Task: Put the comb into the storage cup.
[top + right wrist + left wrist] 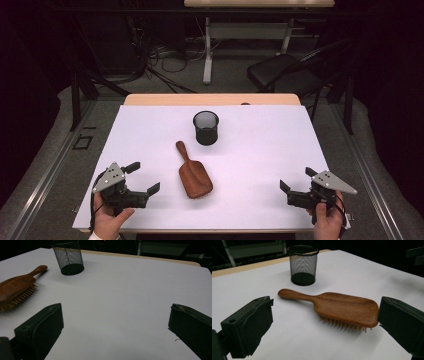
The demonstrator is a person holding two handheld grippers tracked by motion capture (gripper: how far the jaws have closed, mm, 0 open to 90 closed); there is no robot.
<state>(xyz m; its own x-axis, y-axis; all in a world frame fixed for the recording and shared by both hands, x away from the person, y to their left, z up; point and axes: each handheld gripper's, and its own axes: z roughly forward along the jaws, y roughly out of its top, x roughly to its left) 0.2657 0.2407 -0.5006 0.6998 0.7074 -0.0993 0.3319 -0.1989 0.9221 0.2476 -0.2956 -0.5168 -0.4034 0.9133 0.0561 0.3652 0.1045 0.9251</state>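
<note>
Both of my grippers low at the near edge of the white table [250, 210]; left gripper [145, 179] in the lower left of the high view, held in my left hand [111, 220] coming up from the bottom edge, angled toward frame centre, jaws spread wide with nothing between them; right gripper [296, 180] in the lower right, gripped by my right hand [327, 222], pointing left and slightly up, jaws also wide, nothing held; wooden hairbrush [192, 172] lies flat at frame centre, bristles down, handle toward the upper left, paddle end toward me; near the left gripper, not touching; well apart from the right one; in the left gripper view the hairbrush sits between my two jaws but farther out; black mesh cup [206, 128] upright just above the brush handle, apart from it.
</note>
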